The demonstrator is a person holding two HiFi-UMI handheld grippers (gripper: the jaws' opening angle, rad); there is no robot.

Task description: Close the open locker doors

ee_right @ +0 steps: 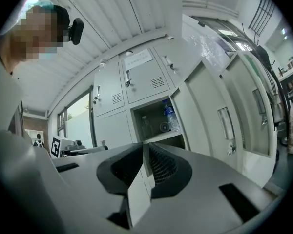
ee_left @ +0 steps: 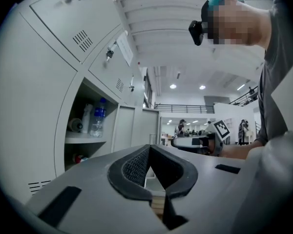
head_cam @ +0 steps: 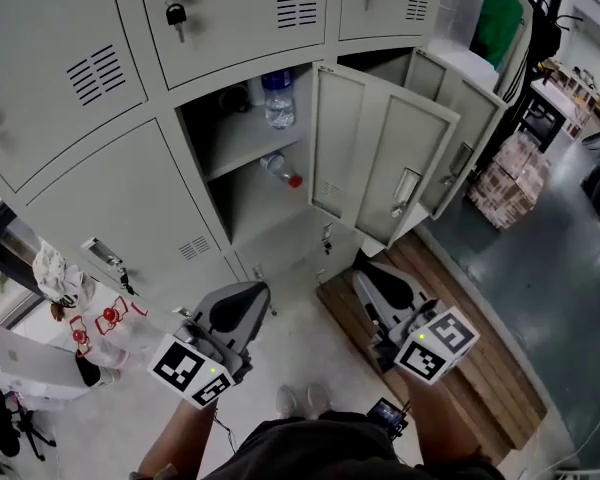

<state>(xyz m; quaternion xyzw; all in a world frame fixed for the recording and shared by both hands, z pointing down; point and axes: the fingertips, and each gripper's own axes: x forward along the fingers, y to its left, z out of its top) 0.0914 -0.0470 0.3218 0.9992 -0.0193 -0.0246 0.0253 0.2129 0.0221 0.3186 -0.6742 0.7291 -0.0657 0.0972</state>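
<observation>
Two locker doors are seen standing open: the near door [head_cam: 380, 158] is swung out from the middle compartment [head_cam: 248, 200], and a second door [head_cam: 462, 133] is open just behind it, further right. Inside the compartment a bottle [head_cam: 278, 98] is stood upright on the shelf [head_cam: 245, 140], and a red-capped bottle [head_cam: 280, 168] is laid on its side below. The left gripper [head_cam: 242, 303] is held low in front of the lockers, well apart from both doors. In the left gripper view its jaws are shown pressed together at the tips, with nothing caught between them. The right gripper [head_cam: 375, 286] is held beside it, seen against the wooden pallet [head_cam: 460, 368], below the near door and not touching it. Its jaws too are brought together, with nothing gripped. Keys [head_cam: 175, 13] are seen hanging in the lock of a closed locker above. Neither open door is touched by either gripper.
</observation>
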